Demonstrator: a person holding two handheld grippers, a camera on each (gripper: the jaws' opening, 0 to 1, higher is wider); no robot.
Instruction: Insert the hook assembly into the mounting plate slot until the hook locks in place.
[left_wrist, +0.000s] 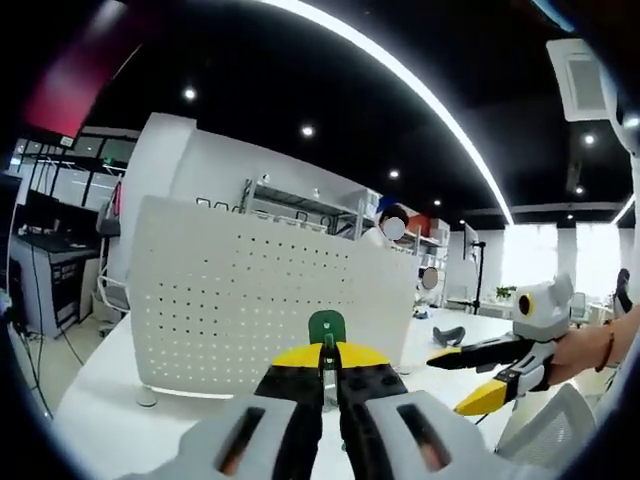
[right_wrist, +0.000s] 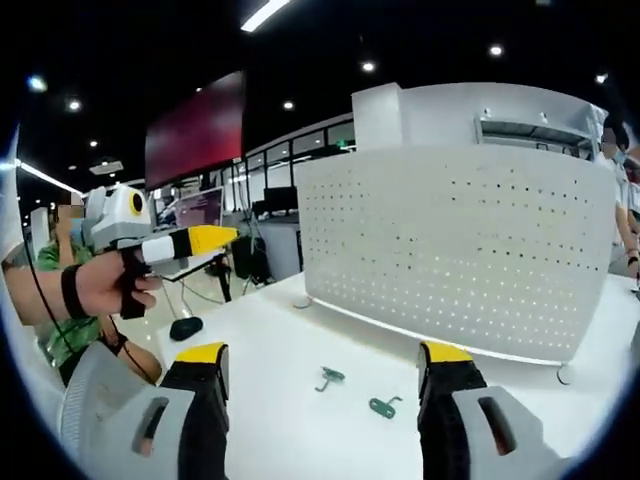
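White perforated metal mounting plate (left_wrist: 270, 300) stands upright on the white tabletop (right_wrist: 300, 400), rows of small round holes across its flat face. Left gripper (left_wrist: 327, 352) fingers (left_wrist: 300, 357) (yellow tips, black bodies) pinched together on a green hook (left_wrist: 327, 326), rounded tab end pointing up just before the plate, long axis roughly vertical. Right gripper (right_wrist: 325, 352) fingers (right_wrist: 205, 355) spread wide apart, holding nothing, above two more small green hooks (right_wrist: 358, 392) lying flat on the tabletop near the plate.
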